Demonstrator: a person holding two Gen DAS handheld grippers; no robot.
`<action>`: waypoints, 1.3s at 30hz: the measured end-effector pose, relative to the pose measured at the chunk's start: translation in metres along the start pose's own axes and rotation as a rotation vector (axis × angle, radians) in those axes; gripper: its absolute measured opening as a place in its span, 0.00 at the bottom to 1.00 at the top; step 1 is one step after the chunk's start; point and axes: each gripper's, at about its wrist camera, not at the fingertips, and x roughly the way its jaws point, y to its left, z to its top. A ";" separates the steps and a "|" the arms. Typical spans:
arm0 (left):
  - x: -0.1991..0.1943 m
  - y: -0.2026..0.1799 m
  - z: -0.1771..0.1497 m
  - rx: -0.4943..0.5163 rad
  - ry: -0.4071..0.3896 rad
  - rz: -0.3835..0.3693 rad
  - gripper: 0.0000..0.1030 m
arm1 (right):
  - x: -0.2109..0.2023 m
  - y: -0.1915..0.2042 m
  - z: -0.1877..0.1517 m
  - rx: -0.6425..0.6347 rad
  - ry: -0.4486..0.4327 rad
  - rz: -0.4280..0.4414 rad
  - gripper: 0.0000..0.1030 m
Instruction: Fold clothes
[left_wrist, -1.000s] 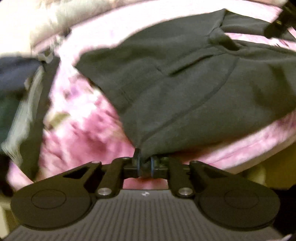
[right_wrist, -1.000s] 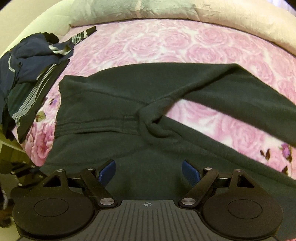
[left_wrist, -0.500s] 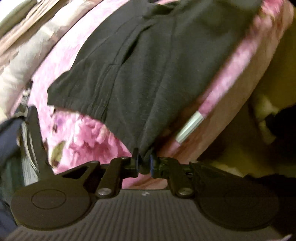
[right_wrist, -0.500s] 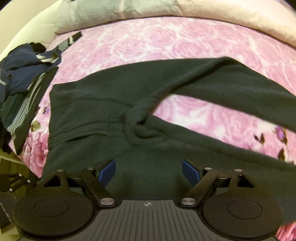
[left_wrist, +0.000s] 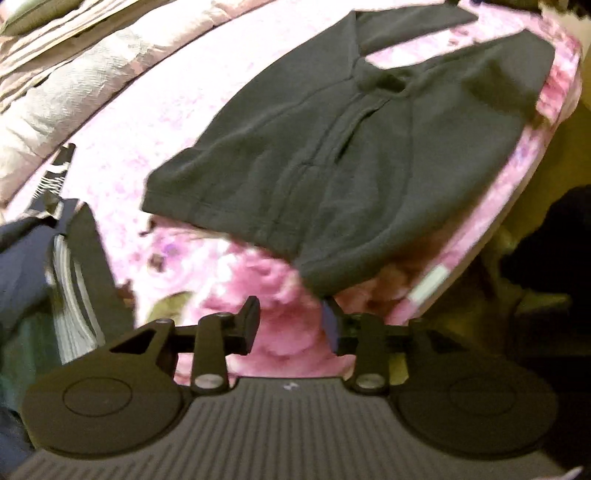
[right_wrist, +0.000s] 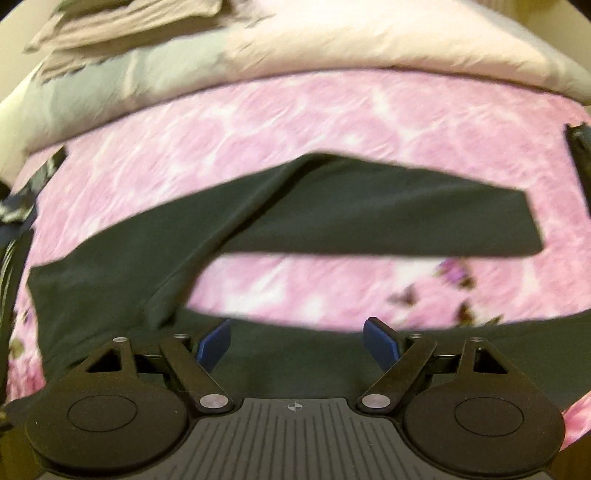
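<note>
Left and right wrist views, dark trousers (left_wrist: 369, 155) spread on the bed. My left gripper (left_wrist: 291, 325) has its jaws opening; only pink sheet shows in the gap, and the waist corner of the trousers lies just ahead of the right-hand finger, whether touching it or clear of it I cannot tell through the blur. My right gripper (right_wrist: 297, 343) stands wide open and grips nothing, poised over the near leg (right_wrist: 480, 343), which runs across directly beneath and ahead of its fingers. The far leg (right_wrist: 388, 221) lies well ahead of the right gripper, splayed away so that a wedge of sheet shows between the two legs.

As I judge it, the step in hand is to bring one leg over the other. To do it well I should take the cloth close to its edge, pinch both layers, lift only enough to clear the sheet, and keep the waist square while the leg travels; a shallow bite risks dragging a single layer and leaving a crease.

The surface is a soft pink rose-print sheet (right_wrist: 332, 122), likely to give and ruck under any sliding. A pale rolled duvet (right_wrist: 369, 44) bounds it far ahead of both grippers. A heap of dark striped clothes (left_wrist: 48, 258) sits left of the left gripper, and the bed's edge falls away to its right.
</note>
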 end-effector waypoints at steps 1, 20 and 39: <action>0.001 0.006 0.004 0.007 0.031 0.024 0.33 | -0.001 -0.013 0.006 0.009 -0.012 -0.010 0.79; 0.107 -0.100 0.356 0.189 -0.067 0.043 0.49 | 0.113 -0.288 0.149 -0.478 0.126 0.089 0.79; 0.188 -0.141 0.456 0.398 -0.056 0.071 0.05 | 0.151 -0.298 0.167 -0.806 0.316 0.245 0.04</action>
